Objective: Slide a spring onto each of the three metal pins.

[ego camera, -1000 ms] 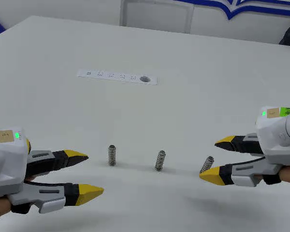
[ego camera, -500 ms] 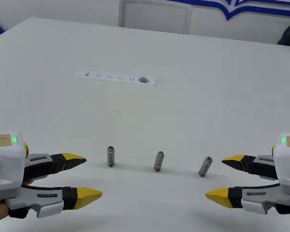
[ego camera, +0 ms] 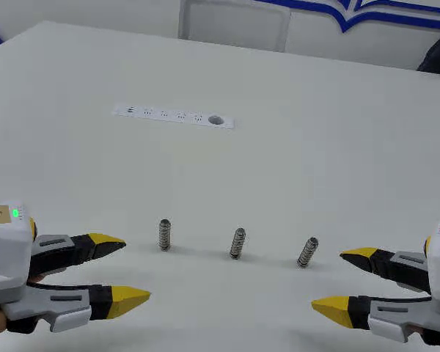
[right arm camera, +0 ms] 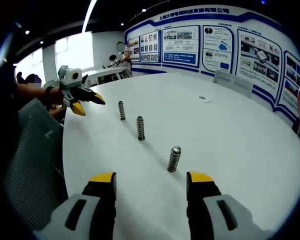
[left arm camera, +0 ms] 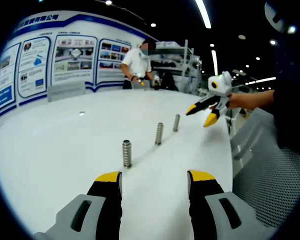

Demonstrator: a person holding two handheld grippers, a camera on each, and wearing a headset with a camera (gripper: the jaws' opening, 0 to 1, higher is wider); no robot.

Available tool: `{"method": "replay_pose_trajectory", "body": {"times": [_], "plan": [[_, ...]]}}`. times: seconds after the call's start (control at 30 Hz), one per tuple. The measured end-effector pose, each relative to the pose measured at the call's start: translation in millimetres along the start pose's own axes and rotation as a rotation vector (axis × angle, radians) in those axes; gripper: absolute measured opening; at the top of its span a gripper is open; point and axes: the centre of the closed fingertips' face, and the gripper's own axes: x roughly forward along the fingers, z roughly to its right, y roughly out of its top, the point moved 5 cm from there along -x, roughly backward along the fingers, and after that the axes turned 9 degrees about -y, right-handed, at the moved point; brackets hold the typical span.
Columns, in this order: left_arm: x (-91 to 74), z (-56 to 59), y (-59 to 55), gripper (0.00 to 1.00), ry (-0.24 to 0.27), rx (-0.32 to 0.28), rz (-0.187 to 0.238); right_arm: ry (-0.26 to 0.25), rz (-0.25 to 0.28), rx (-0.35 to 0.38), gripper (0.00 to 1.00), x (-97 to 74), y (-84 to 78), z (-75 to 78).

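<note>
Both tongs released, three springs standing between them.
I hold the left gripper [ego camera: 136, 270] near left and the right gripper [ego camera: 327, 279] near right, jaws apart and empty. On the white table [ego camera: 293, 169], the left spring [ego camera: 165, 235], middle spring [ego camera: 237, 243] and slightly leaning right spring [ego camera: 308, 251] stand in a row. A power strip [ego camera: 172, 116] lies farther back.
</note>
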Motion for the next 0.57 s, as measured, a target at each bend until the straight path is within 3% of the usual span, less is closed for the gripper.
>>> {"method": "replay_pose_trajectory", "body": {"times": [0.57], "plan": [[-3.1,-2.2,-5.0,0.53,0.003,-0.013,0.016,-0.013,-0.014,0.006,0.58,-1.2,1.7,-2.5]]}}
